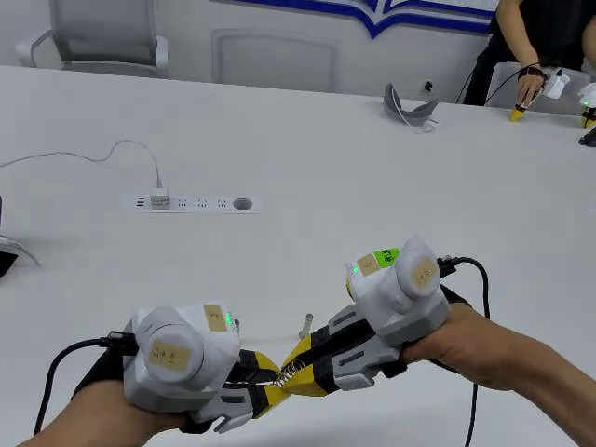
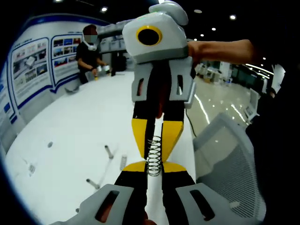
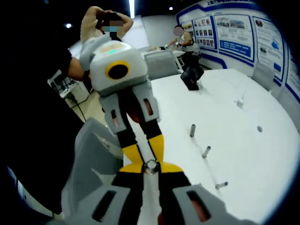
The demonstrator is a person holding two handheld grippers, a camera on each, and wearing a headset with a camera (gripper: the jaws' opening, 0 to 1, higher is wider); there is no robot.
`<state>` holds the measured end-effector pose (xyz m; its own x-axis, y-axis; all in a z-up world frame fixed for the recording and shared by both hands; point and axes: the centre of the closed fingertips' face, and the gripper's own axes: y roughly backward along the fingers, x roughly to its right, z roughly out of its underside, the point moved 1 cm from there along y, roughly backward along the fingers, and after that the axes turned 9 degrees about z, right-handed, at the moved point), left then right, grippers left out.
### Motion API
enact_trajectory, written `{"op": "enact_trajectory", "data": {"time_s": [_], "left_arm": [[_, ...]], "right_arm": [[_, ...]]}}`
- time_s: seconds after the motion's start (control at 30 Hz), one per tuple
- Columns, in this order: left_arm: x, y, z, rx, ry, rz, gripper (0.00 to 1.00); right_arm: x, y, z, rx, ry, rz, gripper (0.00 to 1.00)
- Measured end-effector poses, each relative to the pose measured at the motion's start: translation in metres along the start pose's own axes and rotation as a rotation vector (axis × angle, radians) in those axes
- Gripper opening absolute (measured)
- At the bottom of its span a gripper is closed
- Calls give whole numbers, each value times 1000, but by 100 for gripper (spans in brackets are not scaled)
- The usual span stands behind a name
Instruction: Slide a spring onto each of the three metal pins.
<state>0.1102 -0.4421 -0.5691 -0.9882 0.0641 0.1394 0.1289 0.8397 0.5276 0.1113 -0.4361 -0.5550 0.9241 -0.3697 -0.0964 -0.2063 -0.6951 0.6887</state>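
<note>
**Holding one spring between two grippers, pins unthreaded**

At the near edge of the tabletop [image 1: 326, 168], the left gripper [image 1: 277, 380] and right gripper [image 1: 294, 370] meet nose to nose. The spring [image 2: 153, 157] bridges them. Each pair of fingers [image 2: 134, 167] looks closed on one end of it, though which pair bears the hold cannot be told. Three pins [image 3: 206, 151] sit loose on the tabletop just beyond, apart from both grippers and, as far as can be seen, bare. Two risks stand out. Squeezed endwise, the spring may bow and flick out when one side lets go, then roll off the near edge. An unheld pin would likely skid away when the spring is pushed onto it.
</note>
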Motion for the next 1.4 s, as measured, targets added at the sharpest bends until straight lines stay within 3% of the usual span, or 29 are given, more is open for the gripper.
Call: {"op": "enact_trajectory", "data": {"time_s": [0.33, 0.6, 1.13, 1.4], "left_arm": [[5, -5, -1, 10, -36, 34, 11], [8, -13, -3, 16, -44, 51, 11], [3, -8, -2, 20, -16, 17, 19], [0, -2, 6, 13, 12, -10, 22]], "right_arm": [[-4, 2, 6, -31, 27, 14, 12], [-4, 8, 13, -28, 5, 42, 12], [-2, 12, 14, 24, -56, 81, 12], [2, 17, 20, 33, -69, 106, 12]]}}
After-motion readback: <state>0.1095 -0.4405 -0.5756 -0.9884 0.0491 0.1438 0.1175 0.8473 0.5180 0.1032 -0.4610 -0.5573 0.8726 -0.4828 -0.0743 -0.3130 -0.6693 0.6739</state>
